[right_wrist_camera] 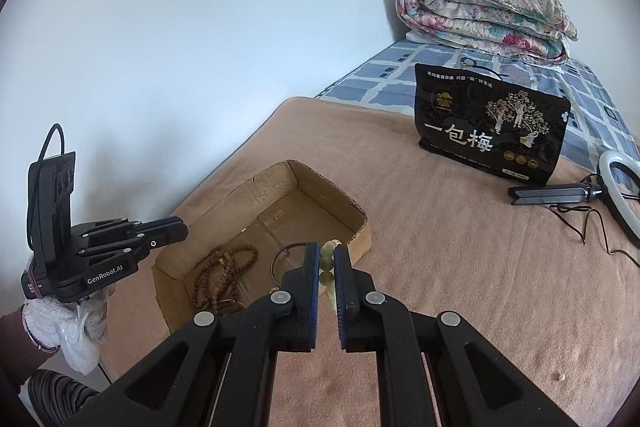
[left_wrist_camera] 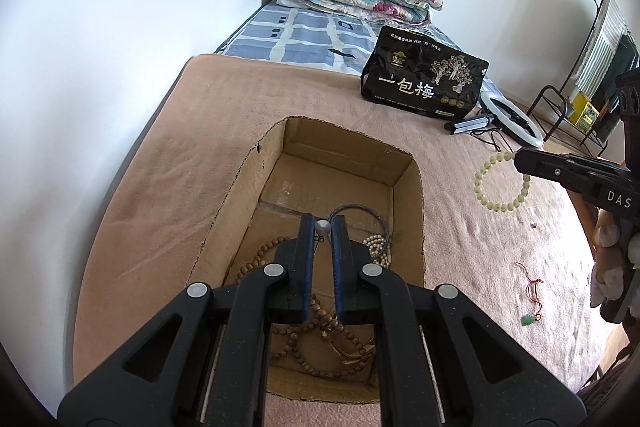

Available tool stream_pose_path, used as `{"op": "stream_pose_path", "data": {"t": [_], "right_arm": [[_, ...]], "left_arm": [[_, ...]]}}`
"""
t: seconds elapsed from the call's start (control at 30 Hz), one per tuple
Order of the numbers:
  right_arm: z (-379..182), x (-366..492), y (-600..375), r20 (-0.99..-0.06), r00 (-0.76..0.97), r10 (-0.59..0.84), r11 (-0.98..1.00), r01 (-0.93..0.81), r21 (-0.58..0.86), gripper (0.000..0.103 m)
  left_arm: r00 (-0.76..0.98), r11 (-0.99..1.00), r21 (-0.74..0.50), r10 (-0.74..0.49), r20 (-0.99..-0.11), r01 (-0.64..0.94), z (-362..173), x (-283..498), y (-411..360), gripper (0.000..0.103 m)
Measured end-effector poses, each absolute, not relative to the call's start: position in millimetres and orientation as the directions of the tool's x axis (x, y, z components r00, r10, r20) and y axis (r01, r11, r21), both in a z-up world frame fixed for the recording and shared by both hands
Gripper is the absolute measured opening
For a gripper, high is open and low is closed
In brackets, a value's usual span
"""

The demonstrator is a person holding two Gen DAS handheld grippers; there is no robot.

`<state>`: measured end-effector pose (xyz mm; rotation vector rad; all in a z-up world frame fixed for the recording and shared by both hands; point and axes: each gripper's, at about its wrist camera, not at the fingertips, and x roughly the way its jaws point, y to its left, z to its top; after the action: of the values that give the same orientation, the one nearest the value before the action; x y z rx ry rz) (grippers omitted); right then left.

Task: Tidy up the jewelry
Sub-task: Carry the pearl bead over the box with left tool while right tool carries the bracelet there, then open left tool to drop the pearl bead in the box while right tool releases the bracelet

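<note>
Left tongs [left_wrist_camera: 323, 227] pinch a small silver bead on a thin pendant [left_wrist_camera: 323, 225] above the open cardboard box [left_wrist_camera: 408, 195], which sits on the tan blanket [left_wrist_camera: 160, 163] covering the bed. Brown wooden bead strands [left_wrist_camera: 320, 355] and a dark wire bangle [left_wrist_camera: 360, 211] lie inside the box. Right tongs [right_wrist_camera: 327, 253] pinch a pale green bead bracelet [left_wrist_camera: 502, 183], hanging just right of the box. A red cord with a green charm [left_wrist_camera: 530, 301] lies on the blanket.
</note>
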<state>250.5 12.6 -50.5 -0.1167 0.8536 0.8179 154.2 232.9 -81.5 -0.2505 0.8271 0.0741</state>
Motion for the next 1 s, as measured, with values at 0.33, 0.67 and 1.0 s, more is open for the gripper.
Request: {"op": "stream_pose_path", "data": {"t": [0.33,0.67,1.0], "right_arm": [[-61.4,271.4,54.0,-0.714,0.36,0.601,0.687,-0.689,0.231,0.005],[-81.0,284.7,82.7,-0.734,0.341,0.588,0.681,-0.698,0.221,0.005],[-94.8,294.0,93.2,-0.747,0.329,0.578,0.685,-0.694,0.224,0.005]], "left_arm": [[0.667,0.968,-0.184,-0.024,-0.744,-0.17,-93.5,170.7,246.6,0.006],[0.652,0.968,-0.185,-0.029,-0.758,-0.172,-108.8,186.5,254.4,0.006],[0.646,0.969,-0.179,-0.029,-0.762,-0.168,-113.6,192.9,253.6,0.006]]}}
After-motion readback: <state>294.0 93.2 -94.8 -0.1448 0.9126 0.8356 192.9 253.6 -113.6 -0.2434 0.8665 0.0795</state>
